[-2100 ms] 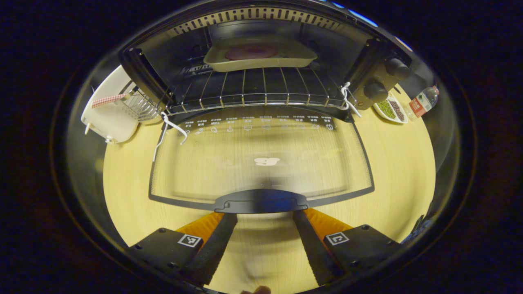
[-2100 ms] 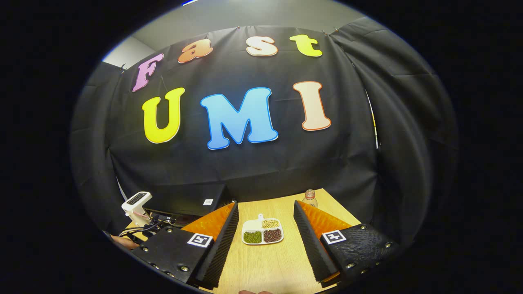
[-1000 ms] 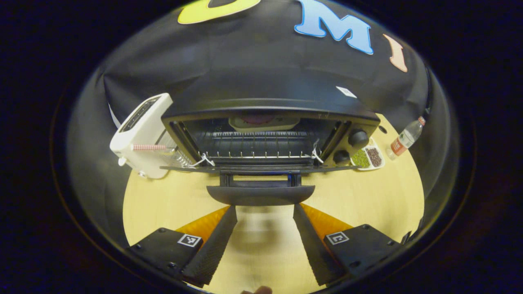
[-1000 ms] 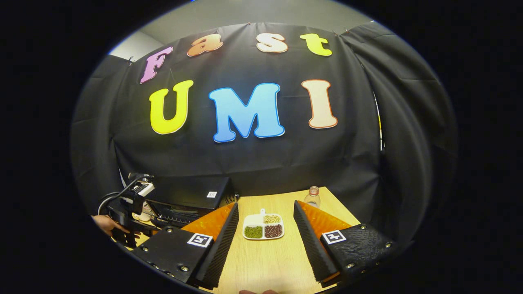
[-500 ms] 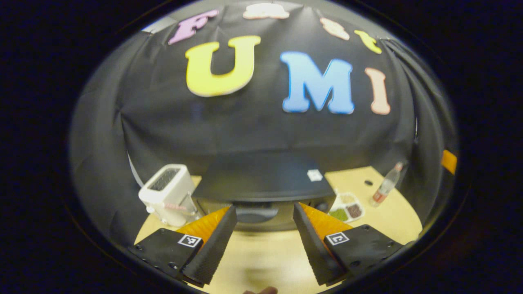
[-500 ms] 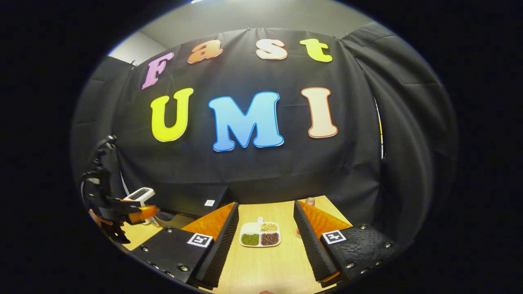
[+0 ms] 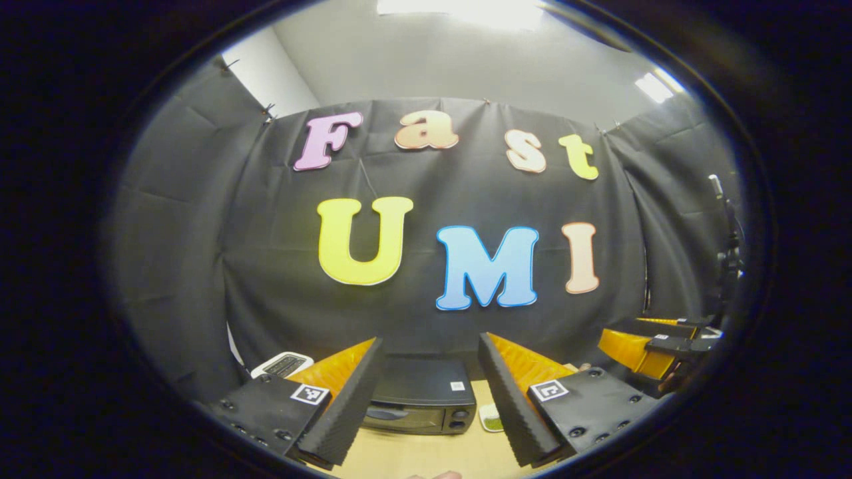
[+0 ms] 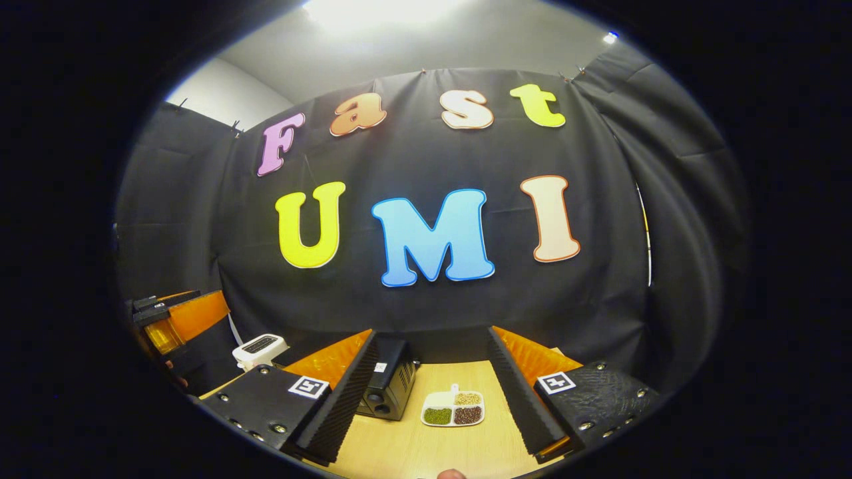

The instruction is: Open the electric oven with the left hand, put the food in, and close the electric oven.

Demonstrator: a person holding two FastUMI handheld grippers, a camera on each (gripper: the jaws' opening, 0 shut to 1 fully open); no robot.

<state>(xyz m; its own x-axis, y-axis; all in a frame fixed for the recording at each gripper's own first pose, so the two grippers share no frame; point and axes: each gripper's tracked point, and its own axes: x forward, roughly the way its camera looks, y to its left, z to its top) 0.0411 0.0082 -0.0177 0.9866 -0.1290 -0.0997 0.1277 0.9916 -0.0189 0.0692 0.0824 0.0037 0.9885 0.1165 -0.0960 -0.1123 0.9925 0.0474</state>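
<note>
Start at the left of the left gripper view: a white toaster (image 7: 282, 364) peeks out behind your left gripper (image 7: 426, 392), whose fingers stand well apart with nothing between them. Between those fingers, well off across the wooden table (image 7: 426, 456), sits the electric oven (image 7: 421, 396), and its door looks closed, with the handle across the front and the two knobs at its right end. Whether the food is inside you cannot tell from here; the glass is too dark and small. Just right of the oven a sliver of the divided dish of beans (image 7: 492, 422) shows past your right finger. At the far right edge the other gripper hangs raised and off the table.

In the right gripper view, reading from the left, the left gripper appears at the edge, raised above the table, then the toaster (image 8: 259, 348), then the oven (image 8: 389, 379) seen from its knob end, partly behind your left finger. Your right gripper (image 8: 432, 399) is likewise spread wide and empty, and the bean dish (image 8: 452, 408) lies on the table (image 8: 426, 452) between its fingers, farther off.

Judging by the shut door and both tools pulled clear, you are at the tail of the task: the closing step appears done. The next move asks little of you, probably only to hold both grippers back from the oven and check the door is seated flush.
</note>
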